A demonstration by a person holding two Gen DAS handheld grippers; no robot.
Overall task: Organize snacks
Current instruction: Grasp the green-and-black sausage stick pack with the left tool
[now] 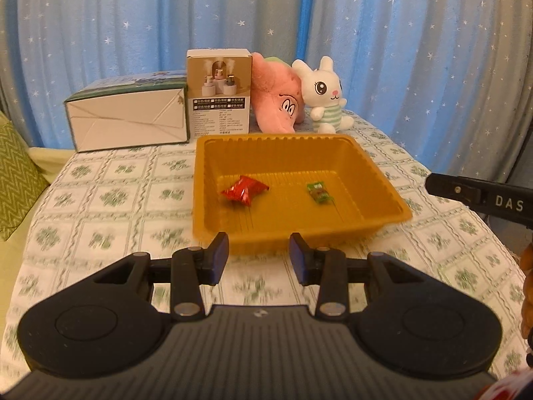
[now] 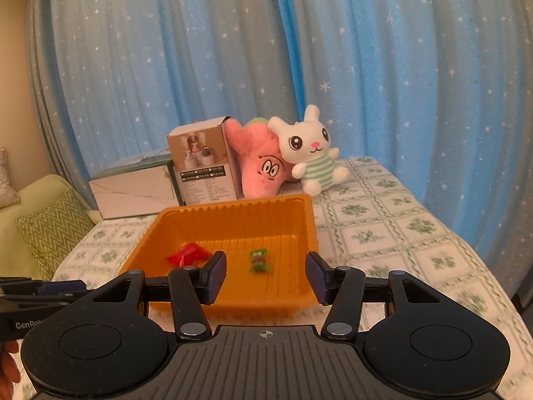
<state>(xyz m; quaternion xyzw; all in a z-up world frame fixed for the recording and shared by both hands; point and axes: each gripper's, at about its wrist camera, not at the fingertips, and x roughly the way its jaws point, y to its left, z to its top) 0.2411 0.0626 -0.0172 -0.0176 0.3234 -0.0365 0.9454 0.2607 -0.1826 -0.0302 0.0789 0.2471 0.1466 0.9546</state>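
The left hand-held gripper [image 1: 259, 255] hangs just short of the tray's near rim with its jaws parted and nothing between them; the right hand-held gripper [image 2: 265, 275] is likewise spread wide and empty, looking over the near wall into the tray [image 1: 301, 233]. Both snacks already lie on the tray floor, well apart from each other. To the left is the red packet [image 1: 245, 190], a puffed foil pillow with pinched, flared ends; it looks very light, crinkly and slick, so a squeeze across its belly would likely make it squirt out, and the flat crimped end seems the safer hold. To the right is the green candy [image 1: 319, 192], small, flat and twist-wrapped; it should be nearly weightless and firm inside, best pinched across its short middle with the jaws brought low to the ribbed floor. The tray itself looks thin, springy plastic, apt to slide on the cloth-covered desk [image 1: 110, 200] if nudged.
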